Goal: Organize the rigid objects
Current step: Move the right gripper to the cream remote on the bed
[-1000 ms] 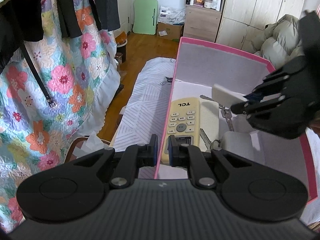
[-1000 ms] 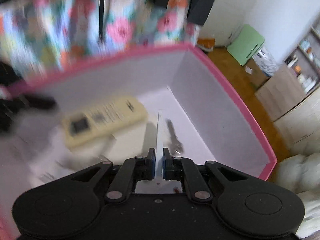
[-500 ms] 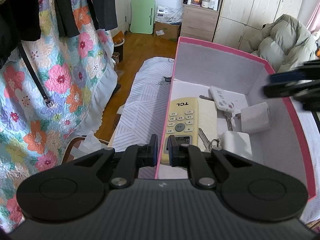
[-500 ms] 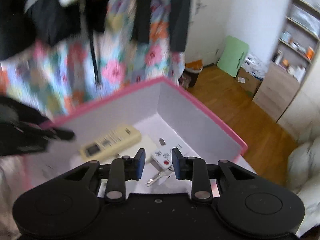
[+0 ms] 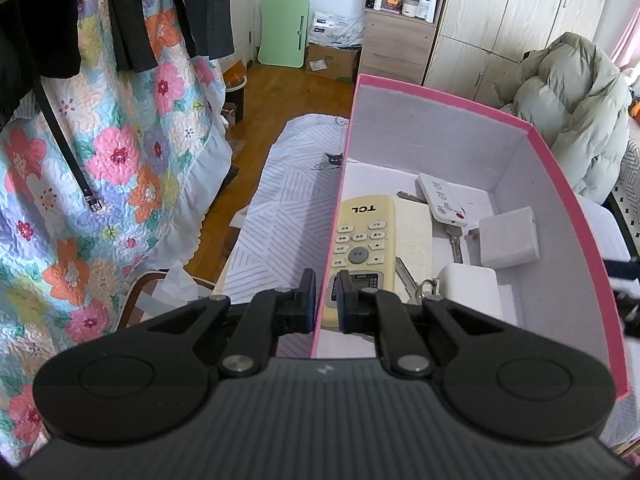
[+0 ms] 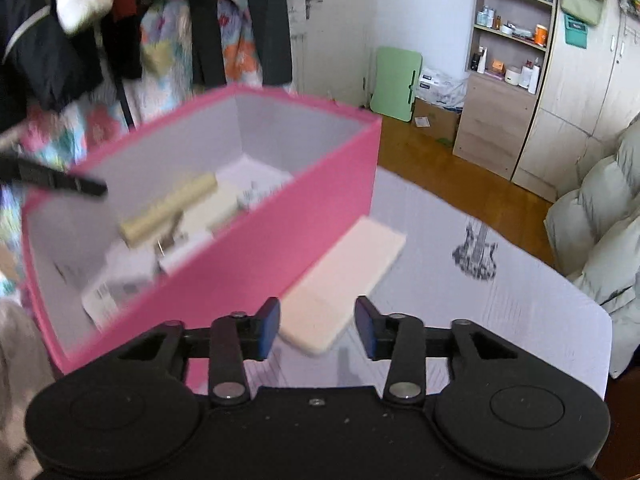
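Clamped on the near left wall of the pink box [image 5: 560, 184], the left gripper [image 5: 325, 300] has one pad outside and one inside, the jaws narrow with the thin wall pinched between them. Jaws of the right gripper [image 6: 317, 330] are opening and hold nothing; they hang over the striped sheet [image 6: 500, 300] outside the box, with the near end of a flat cream pad [image 6: 344, 280] showing between the pads.

Inside the box, closest to the left gripper, lies a cream remote [image 5: 362, 240] with grey buttons and the letters "TCL", which read upside down from this side. Its small screen is partly hidden behind the right pad. Beside it a key ring [image 5: 424, 282] and keys lie half under a white block [image 5: 468, 284]. Further in sits a white charger cube [image 5: 508, 238], and behind that a white key fob [image 5: 442, 200] with a red button and tiny grey icons too small to read.

In the right wrist view the box contents are blurred. A guitar print [image 6: 476, 252] marks the sheet further off.
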Demonstrator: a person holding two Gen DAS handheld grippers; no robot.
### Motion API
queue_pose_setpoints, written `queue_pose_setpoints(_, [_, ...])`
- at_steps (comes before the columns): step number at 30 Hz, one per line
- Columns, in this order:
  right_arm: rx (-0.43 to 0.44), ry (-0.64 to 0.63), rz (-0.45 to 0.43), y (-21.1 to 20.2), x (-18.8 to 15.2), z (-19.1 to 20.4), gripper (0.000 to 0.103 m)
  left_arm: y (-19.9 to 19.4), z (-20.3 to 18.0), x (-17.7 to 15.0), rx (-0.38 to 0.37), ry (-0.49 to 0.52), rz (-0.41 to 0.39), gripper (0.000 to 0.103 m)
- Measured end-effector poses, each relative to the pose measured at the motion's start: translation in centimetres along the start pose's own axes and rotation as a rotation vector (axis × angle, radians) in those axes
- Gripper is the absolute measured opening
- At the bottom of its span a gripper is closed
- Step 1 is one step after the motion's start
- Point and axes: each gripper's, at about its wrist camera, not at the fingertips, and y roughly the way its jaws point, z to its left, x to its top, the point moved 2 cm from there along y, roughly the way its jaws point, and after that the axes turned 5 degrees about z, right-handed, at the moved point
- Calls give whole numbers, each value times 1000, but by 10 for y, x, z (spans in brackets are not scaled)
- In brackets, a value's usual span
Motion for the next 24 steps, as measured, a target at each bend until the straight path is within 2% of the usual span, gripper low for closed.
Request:
queue_pose_setpoints(2, [-16,-29,9,10,-7,4,53,1,-1,0,3,1,1,9])
queue_pose_setpoints(4, [-18,-54,12,17,-11,7,64,1,-1,0,4,1,0,9])
queue_pose_setpoints(6, [-35,-92,-12,21,-16,11,69,1,0,-1,7,1,0,9])
queue_pose_setpoints(14, [-44,-109,-11,37,-18,3,69,0,0,-1,7,4,3,9])
queue_pose_setpoints(18, [-54,-100,-42,34,-19,-7,77,1,0,-1,5,5,4,9])
queue_pose_setpoints(19, [-72,-87,-52,32,-20,-11,81,0,0,-1,7,7,4,9])
queue_pose_setpoints(21, [-127,-50,-76,28,-20,-22,81,0,0,-1,8,7,4,9])
queue_pose_setpoints(23, [-229,-23,-51,28,-19,-33,81,1,0,-2,5,5,4,9])
queue_pose_setpoints(24, [-244,-11,-41,27,-19,-38,80,1,0,-2,3,3,2,9])
